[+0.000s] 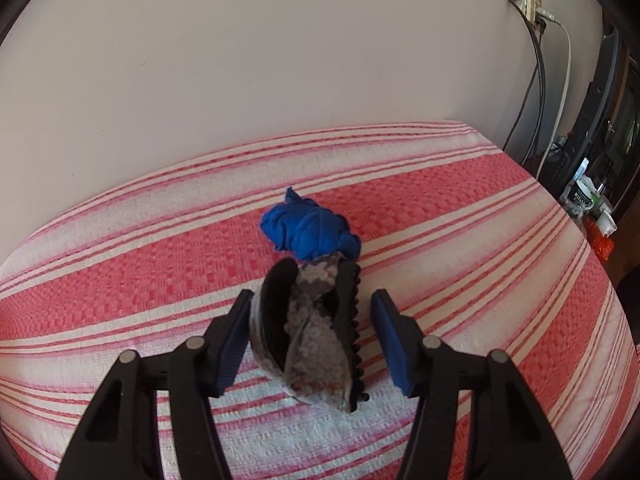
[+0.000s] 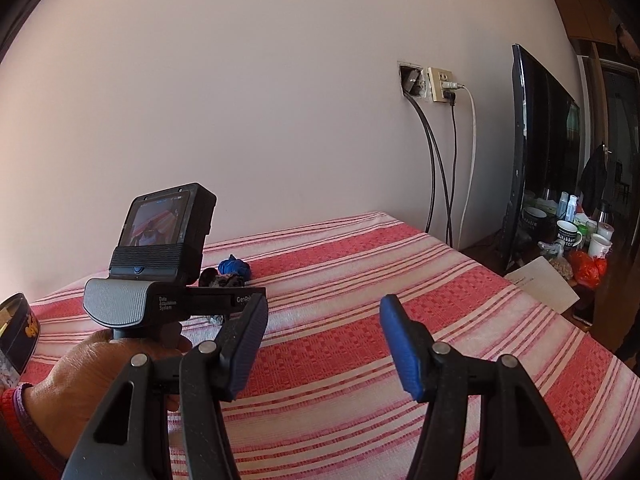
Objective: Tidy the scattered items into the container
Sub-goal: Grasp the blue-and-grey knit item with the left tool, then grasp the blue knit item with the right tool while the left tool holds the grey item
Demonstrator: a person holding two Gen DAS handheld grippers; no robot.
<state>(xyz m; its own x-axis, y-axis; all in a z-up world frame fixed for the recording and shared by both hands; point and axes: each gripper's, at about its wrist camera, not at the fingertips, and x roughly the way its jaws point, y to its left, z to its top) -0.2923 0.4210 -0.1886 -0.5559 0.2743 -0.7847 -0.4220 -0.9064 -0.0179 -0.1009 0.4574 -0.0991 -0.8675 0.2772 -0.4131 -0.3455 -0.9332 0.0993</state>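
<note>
Left gripper (image 1: 310, 338): jaws apart, straddling the grey-black patterned item (image 1: 312, 332). Right gripper (image 2: 324, 350): jaws apart, holding nothing, well apart from it.

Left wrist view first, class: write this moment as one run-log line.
left gripper: open, straddling patterned garment | right gripper: open, empty | blue cloth: on bedspread | container: at left edge

Left hand-held gripper (image 1: 310, 334): jaws spread wide, the blue pads (image 1: 236, 338) angled forward and downward, the left pad just beside what lies between them, the right pad apart from it. Right hand-held gripper (image 2: 324, 344): jaws likewise parted, nothing between the blue pads (image 2: 400, 350), held level and clear of the surface below. The person's left hand (image 2: 92, 376) grips the left unit's handle from beneath, wrist at lower left.
</note>
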